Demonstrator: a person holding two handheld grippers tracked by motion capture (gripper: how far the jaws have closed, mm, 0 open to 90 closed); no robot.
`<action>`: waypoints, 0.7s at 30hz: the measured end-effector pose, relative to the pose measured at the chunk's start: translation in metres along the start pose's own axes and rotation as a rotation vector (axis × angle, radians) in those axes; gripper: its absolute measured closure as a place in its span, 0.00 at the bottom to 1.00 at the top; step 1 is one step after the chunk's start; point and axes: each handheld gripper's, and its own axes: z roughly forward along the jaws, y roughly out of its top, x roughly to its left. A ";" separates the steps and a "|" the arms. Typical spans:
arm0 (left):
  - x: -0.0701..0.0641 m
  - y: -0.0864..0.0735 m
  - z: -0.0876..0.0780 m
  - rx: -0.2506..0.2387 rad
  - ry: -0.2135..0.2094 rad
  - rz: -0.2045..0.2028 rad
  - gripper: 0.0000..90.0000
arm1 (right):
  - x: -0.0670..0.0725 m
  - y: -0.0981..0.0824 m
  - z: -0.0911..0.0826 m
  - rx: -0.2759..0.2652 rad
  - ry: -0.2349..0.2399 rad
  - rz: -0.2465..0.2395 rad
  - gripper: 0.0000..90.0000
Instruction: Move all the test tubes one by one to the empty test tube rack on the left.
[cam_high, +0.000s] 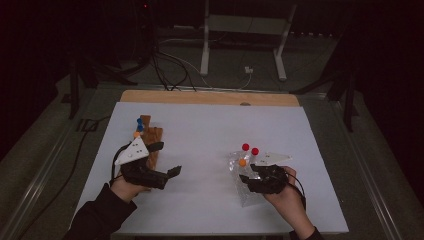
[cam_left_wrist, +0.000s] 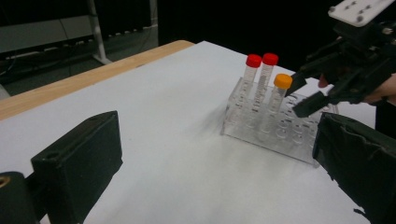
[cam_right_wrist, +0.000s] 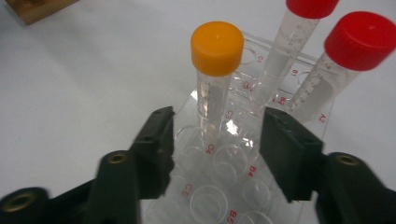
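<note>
Orange-capped tube (cam_right_wrist: 212, 84) upright in clear plastic rack (cam_right_wrist: 224, 186) at right-centre of white counter (cam_high: 210, 150), long axis vertical, cap up, slight lean away from right tongs (cam_right_wrist: 215, 149). Tube body clear, cylindrical, printed graduations faint; cap ribbed, matte. Two red-capped tubes (cam_right_wrist: 359, 42) just behind, same build, also upright. Rack transparent, round wells labelled in red; far edge hard to make out against counter from above. Right tongs partly open, black blocky jaws straddling tube's lower body, small gaps at both sides, nothing gripped. Left tongs (cam_left_wrist: 210, 154) wide open, empty, at left of counter, pointed toward rack. Wooden block (cam_high: 151, 137) with blue-topped items behind left tongs, partly hidden, contents unclear. Tube bottoms blurred through rack walls.
</note>
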 end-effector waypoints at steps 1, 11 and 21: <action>0.000 0.000 0.000 0.002 -0.005 0.001 0.03 | 0.000 0.001 0.001 0.002 -0.002 -0.002 0.53; -0.001 0.000 0.002 0.006 -0.009 0.008 0.03 | 0.000 0.008 0.007 -0.021 0.008 -0.005 0.73; -0.002 0.000 0.003 0.008 -0.016 0.009 0.03 | 0.003 0.011 0.011 -0.014 -0.003 -0.025 0.82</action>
